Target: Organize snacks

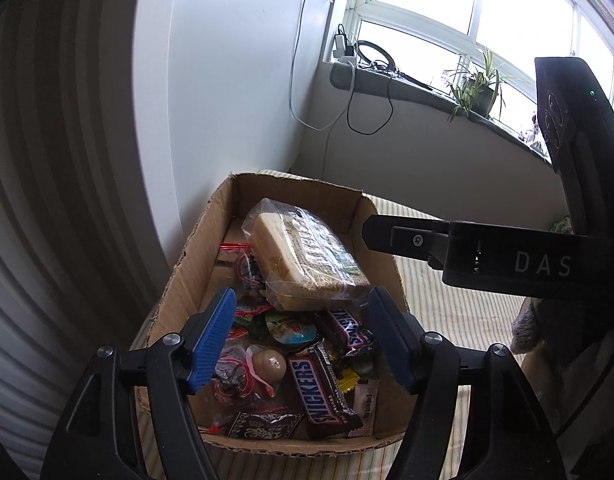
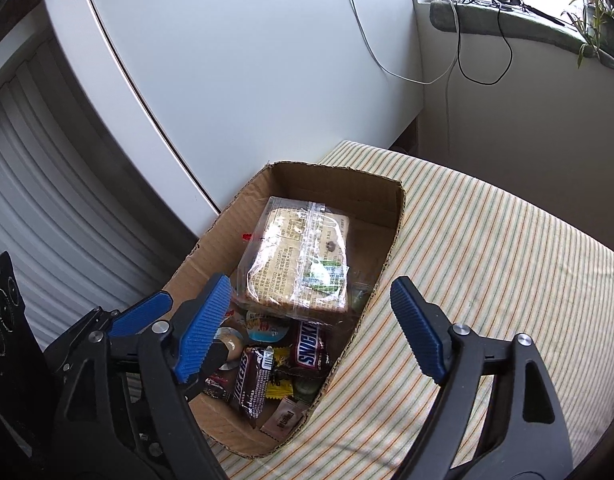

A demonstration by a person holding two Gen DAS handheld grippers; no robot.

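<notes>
A white cabinet [image 2: 243, 80] stands at the left, its side running down to the striped cloth [image 2: 487, 264] that covers the surface. Right against it sits an open cardboard box [image 1: 179, 284], torn along its rim.

The left gripper [image 1: 303, 336] hangs over the near half of the box, pointing down into it. Its 2 blue pads [image 1: 213, 338] stand wide apart with nothing between them but air; the snacks lie below, untouched. Under it is a loose heap: a Snickers bar [image 1: 319, 392] lying lengthwise, a second Snickers [image 1: 349, 330] just behind it, a round foil-wrapped sweet [image 1: 269, 364], a small lidded cup [image 1: 293, 328], a yellow candy [image 1: 347, 380], a brown sachet [image 1: 365, 400] against the near right wall, a dark patterned wrapper [image 1: 263, 426] at the front, and red-and-clear wrappers [image 1: 243, 268] on the left.

Farther back, a clear bag of biscuits [image 1: 307, 256] lies tilted on top of the pile, its far end higher, filling most of the box's middle. The far end of the box shows bare cardboard.

The right gripper [image 2: 307, 328] hovers to the right of the left one, over the box's right wall. Its jaws are also spread wide and hold nothing: one pad is above the snacks, the other above the cloth outside the box.

Beyond, a windowsill [image 1: 419, 88] carries cables [image 1: 367, 120], a charger and a potted plant [image 1: 475, 84].
</notes>
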